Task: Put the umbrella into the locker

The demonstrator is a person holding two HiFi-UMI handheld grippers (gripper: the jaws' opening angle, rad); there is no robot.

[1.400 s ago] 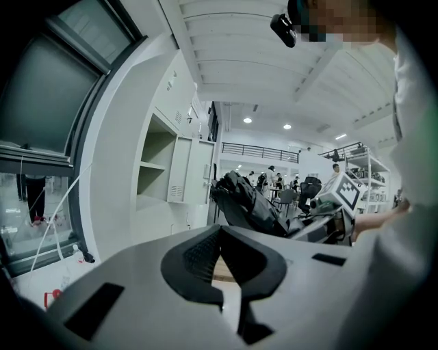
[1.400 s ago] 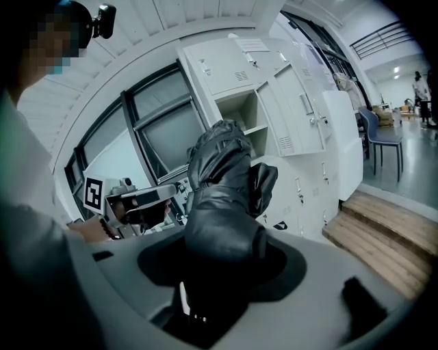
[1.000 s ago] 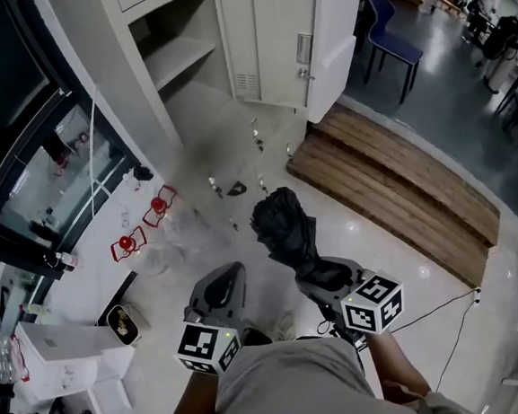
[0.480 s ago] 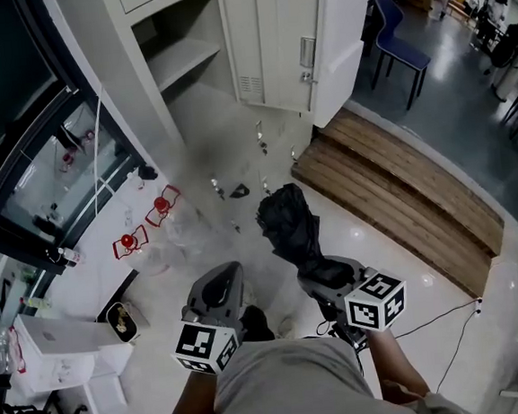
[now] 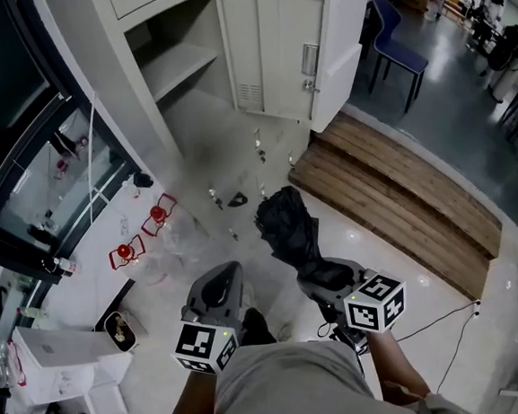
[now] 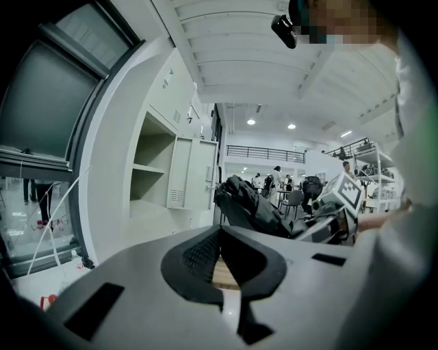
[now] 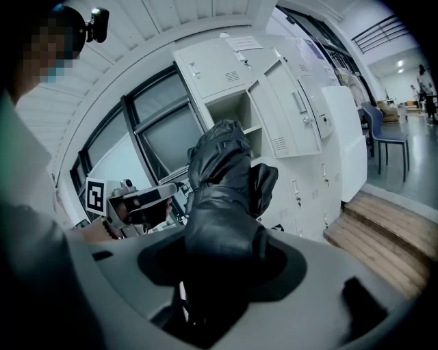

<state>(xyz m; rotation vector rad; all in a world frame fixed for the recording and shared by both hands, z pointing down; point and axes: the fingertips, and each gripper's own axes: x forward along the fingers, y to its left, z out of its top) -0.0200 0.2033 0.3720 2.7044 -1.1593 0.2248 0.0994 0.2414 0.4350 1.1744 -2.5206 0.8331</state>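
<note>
wooden steps (image 5: 393, 190), blue chair (image 5: 395, 38), white box (image 5: 59, 347)

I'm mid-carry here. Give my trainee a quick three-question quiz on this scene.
1. Which gripper grips the black umbrella? A left, B right, C both.
2. True or false: the locker ahead is closed.
3. What colour is the chair past the locker?
Key: 1 B, the right gripper; 2 false, it stands open; 3 blue.
</note>
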